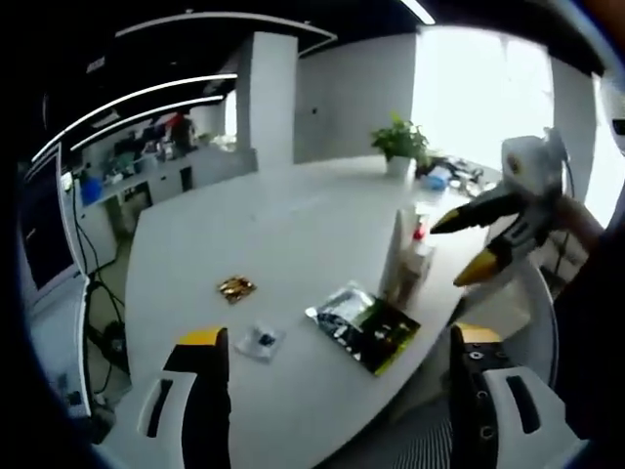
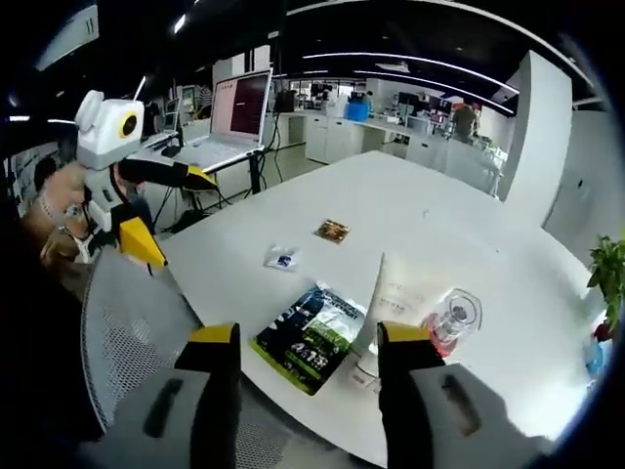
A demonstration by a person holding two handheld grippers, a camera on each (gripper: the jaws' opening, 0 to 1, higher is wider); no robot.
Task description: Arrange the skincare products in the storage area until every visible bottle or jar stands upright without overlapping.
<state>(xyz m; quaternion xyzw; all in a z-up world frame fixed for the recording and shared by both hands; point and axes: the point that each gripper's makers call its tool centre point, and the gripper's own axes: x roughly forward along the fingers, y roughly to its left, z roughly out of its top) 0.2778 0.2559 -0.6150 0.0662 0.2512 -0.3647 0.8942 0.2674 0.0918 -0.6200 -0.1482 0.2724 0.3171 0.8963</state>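
Observation:
A white tube (image 1: 398, 256) (image 2: 391, 303) stands upright near the table's edge. A small clear bottle with a red top (image 1: 420, 249) (image 2: 451, 320) is right beside it; I cannot tell if they touch. A dark green packet (image 1: 363, 324) (image 2: 311, 337) lies flat next to the tube. My left gripper (image 1: 339, 335) (image 2: 186, 222) is open and holds nothing, off the table's edge. My right gripper (image 2: 308, 335) (image 1: 447, 254) is also open and holds nothing, short of the tube and packet.
A small white sachet (image 1: 262, 342) (image 2: 281, 259) and a gold sachet (image 1: 235, 287) (image 2: 332, 231) lie on the white table (image 1: 293, 215) (image 2: 430, 205). A potted plant (image 1: 398, 142) stands at its far end. A mesh chair back (image 2: 137, 322) is near the table's edge.

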